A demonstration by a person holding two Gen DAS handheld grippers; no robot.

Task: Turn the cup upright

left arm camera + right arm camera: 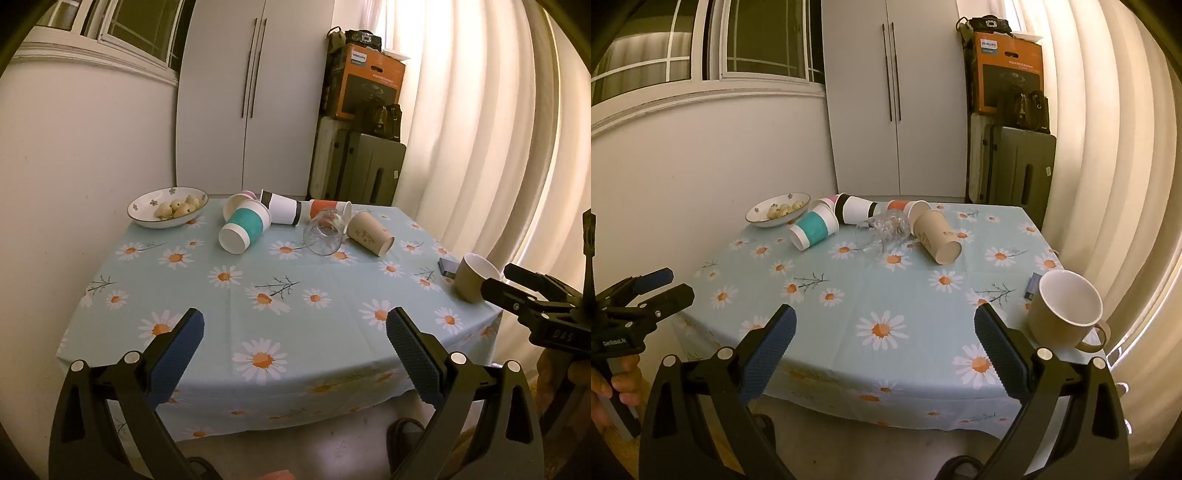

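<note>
Several cups lie on their sides at the far part of the table: a teal-banded cup (242, 230) (813, 230), a black-and-white cup (280, 210) (855, 209), an orange-banded cup (328, 209) (908, 208), a clear glass (325, 232) (884, 230) and a brown paper cup (370, 233) (937, 236). A tan mug (474, 277) (1067, 310) stands upright at the right edge. My left gripper (294, 341) is open and empty before the near table edge. My right gripper (884, 343) is open and empty, left of the mug.
A daisy-print tablecloth (258, 295) (905, 295) covers the table. A bowl of small fruit (168, 211) (778, 213) sits at the far left. A small dark box (448, 266) (1032, 286) lies by the mug. Suitcases (356, 170) and curtains (1108, 147) stand beyond.
</note>
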